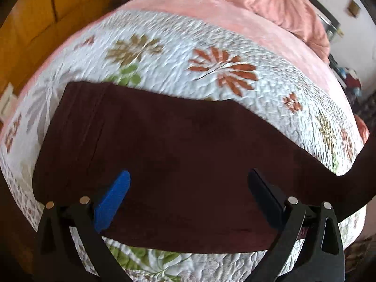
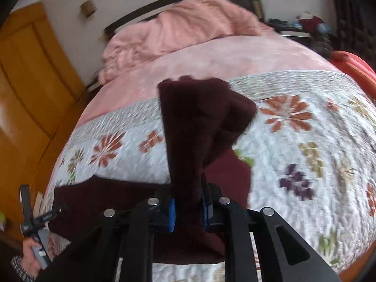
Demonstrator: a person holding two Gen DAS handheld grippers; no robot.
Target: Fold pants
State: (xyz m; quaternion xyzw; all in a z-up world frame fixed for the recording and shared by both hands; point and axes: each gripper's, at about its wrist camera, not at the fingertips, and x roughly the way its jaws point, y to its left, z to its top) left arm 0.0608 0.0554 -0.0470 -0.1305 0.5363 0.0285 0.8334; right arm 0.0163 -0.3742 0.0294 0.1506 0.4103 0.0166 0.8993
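Dark maroon pants (image 1: 178, 138) lie spread on the floral quilt (image 1: 211, 47). My left gripper (image 1: 190, 188) hovers over them, open, its blue pad (image 1: 115, 199) and black finger (image 1: 265, 192) wide apart with nothing pinched. In the right wrist view, my right gripper (image 2: 188, 209) is shut on a bunch of the pants (image 2: 195, 122). That end is lifted and stands up over the quilt (image 2: 293, 159), while the rest trails down to the left onto the bed. A hand (image 2: 28, 260) with the other gripper's handle shows at the lower left.
A crumpled pink blanket (image 2: 188, 25) is heaped at the head of the bed. Yellow wooden doors (image 2: 25, 75) stand to the left. A red object (image 2: 354, 65) sits at the bed's right edge, with a cluttered stand (image 2: 305, 23) beyond.
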